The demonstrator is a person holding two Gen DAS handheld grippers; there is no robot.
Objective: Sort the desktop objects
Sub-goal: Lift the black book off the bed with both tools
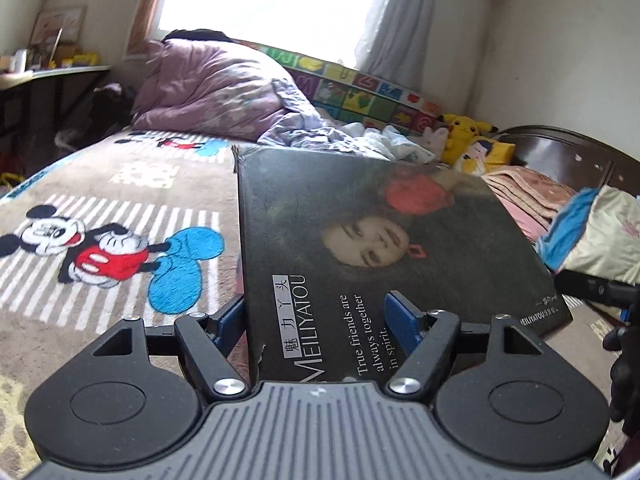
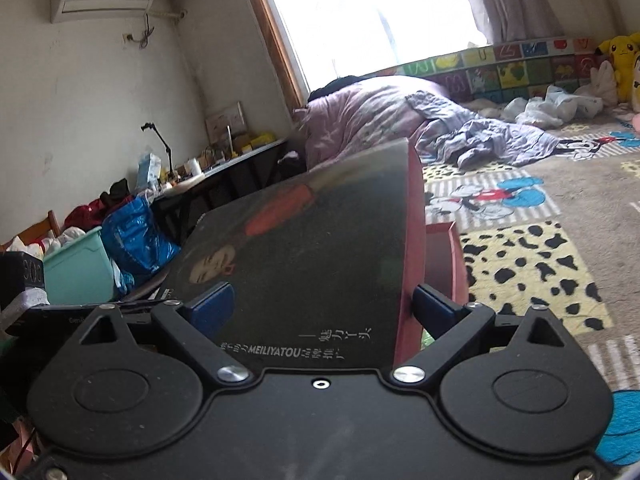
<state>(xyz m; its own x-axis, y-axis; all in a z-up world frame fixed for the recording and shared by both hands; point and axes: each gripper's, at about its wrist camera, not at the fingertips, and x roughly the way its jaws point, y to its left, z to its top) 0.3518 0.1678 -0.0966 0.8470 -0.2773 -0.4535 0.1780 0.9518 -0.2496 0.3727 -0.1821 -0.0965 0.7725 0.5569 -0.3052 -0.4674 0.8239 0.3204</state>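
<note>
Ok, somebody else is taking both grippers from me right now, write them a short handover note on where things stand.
Left gripper: closed across one end of the dark MEILIYATOU box, blue pads either side.
Right gripper: closed across the other end of the same box, its red side against the right pad.
Where: the box is held up between both grippers, over the bed with the Mickey Mouse blanket.
Done: box picked up.
Left: set it down; no destination shows in either view. Keep both grips level and release together.
</note>
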